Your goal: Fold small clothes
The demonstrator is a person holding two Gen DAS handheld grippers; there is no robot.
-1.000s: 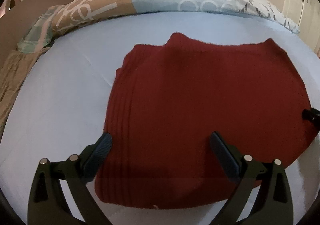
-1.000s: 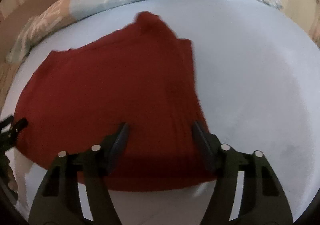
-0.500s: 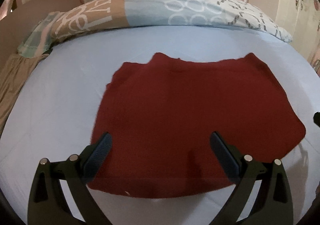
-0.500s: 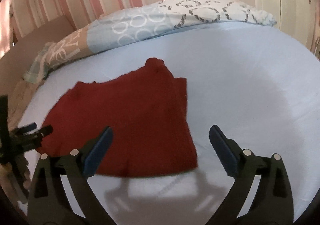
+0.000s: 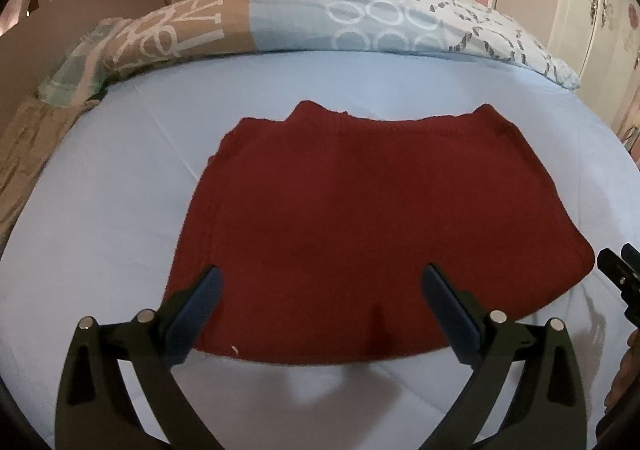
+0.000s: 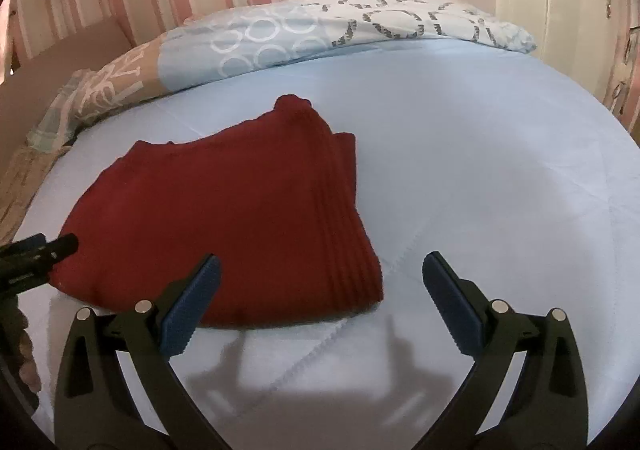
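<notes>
A dark red knitted garment (image 5: pixel 380 218) lies folded flat on the pale blue bed sheet (image 5: pixel 100 210). My left gripper (image 5: pixel 320 274) hovers open above the garment's near edge, and its pads touch nothing. In the right wrist view the same red garment (image 6: pixel 224 218) lies left of centre, its ribbed edge facing right. My right gripper (image 6: pixel 320 262) hangs over the garment's near right corner and bare sheet (image 6: pixel 480 170); its jaws are opening and nothing sits between them. Each view catches the other tool at its edge: the right gripper (image 5: pixel 616 274) and the left gripper (image 6: pixel 40 250).
A patterned blue and beige duvet (image 5: pixel 360 22) is bunched along the far side of the bed below a pink striped wall. A white wardrobe (image 5: pixel 592 10) stands at the far right. A brown panel (image 5: pixel 80 18) rises at the far left.
Both grippers have drawn back and up from the red garment, which now looks smaller and lies flat. The right jaws spread wide, with the garment's edge no longer between them.
</notes>
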